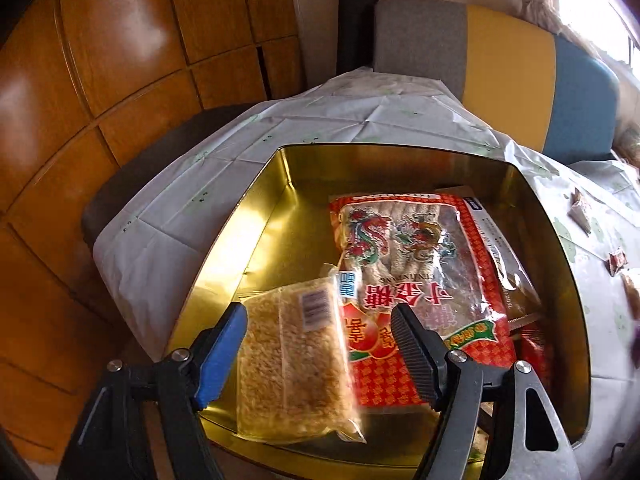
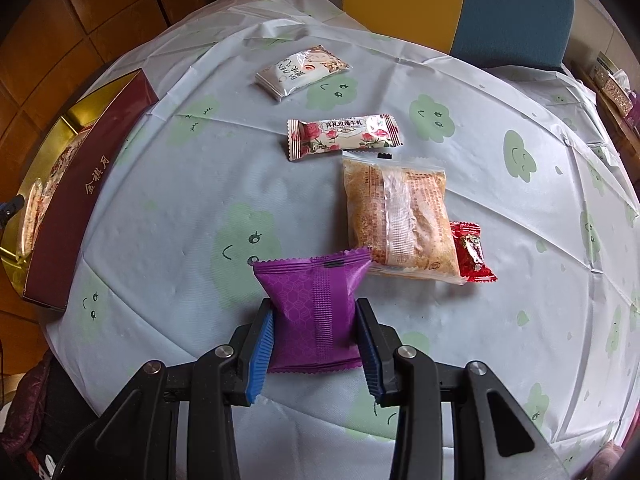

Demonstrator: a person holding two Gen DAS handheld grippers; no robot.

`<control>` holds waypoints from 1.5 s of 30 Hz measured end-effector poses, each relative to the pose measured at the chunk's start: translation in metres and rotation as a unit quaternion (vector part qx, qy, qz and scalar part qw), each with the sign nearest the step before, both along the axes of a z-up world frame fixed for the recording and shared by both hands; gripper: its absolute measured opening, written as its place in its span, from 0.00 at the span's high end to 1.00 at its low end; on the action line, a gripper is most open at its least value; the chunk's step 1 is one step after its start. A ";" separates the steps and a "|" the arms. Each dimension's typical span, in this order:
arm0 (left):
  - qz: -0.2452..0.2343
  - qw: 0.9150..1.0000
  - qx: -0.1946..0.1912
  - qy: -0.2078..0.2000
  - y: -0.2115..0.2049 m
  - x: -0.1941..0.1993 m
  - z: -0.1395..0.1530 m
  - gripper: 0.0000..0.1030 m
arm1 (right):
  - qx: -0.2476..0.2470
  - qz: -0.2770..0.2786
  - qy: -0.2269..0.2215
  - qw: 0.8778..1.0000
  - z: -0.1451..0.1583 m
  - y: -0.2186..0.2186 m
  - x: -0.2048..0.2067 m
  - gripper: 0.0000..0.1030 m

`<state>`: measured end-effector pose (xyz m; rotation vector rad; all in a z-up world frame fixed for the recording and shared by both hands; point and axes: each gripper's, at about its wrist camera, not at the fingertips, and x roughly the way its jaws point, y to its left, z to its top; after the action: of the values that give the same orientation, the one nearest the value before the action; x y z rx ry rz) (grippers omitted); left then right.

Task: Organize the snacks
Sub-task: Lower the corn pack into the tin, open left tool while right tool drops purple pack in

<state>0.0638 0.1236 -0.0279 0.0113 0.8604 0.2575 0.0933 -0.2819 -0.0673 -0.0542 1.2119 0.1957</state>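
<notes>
Purple packet (image 2: 316,312) — between right hand-held gripper (image 2: 316,344) fingers

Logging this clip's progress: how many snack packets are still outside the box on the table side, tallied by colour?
Purple: 1, in the right gripper
White: 1
Rose-print: 1
Clear, golden filling: 1
Red: 1
Total: 5

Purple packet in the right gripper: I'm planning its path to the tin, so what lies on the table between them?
In the right wrist view, only bare tablecloth lies between the purple packet, clamped in the right gripper, and the tin.
</notes>
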 end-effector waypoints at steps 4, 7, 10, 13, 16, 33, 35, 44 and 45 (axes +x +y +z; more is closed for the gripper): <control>-0.005 1.000 -0.005 0.001 -0.009 -0.003 0.001 0.27 | -0.006 0.002 0.000 1.000 -0.002 0.002 0.000 0.62; -0.008 1.000 -0.009 0.001 -0.014 -0.006 0.002 0.27 | -0.008 0.002 0.000 1.000 -0.002 0.004 0.000 0.62; -0.016 1.000 -0.018 0.004 -0.020 -0.009 0.004 0.27 | -0.008 0.003 -0.001 1.000 -0.003 0.004 0.000 0.62; -0.023 1.000 -0.017 0.000 -0.025 -0.010 0.006 0.27 | -0.009 0.002 -0.001 1.000 -0.003 0.003 0.000 0.62; -0.030 0.999 -0.024 -0.001 -0.029 -0.012 0.008 0.27 | -0.010 0.003 -0.001 1.000 -0.002 0.003 0.000 0.62; 0.027 0.998 -0.046 -0.017 0.010 -0.022 0.017 0.28 | 0.013 0.020 0.005 1.000 0.004 0.018 -0.007 0.64; 0.035 0.998 -0.047 -0.021 0.015 -0.023 0.018 0.28 | 0.022 0.022 -0.002 1.000 0.011 0.024 -0.009 0.64; 0.040 0.998 -0.049 -0.028 0.023 -0.026 0.019 0.28 | 0.102 0.096 -0.058 0.988 0.067 0.104 -0.019 0.64; 0.041 0.997 -0.050 -0.029 0.024 -0.026 0.019 0.28 | 0.112 0.110 -0.064 0.986 0.074 0.116 -0.019 0.64</control>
<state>0.0377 0.1479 -0.0088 -0.1251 0.8166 0.2902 0.0746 -0.1656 0.0068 -0.0042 1.0489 0.5129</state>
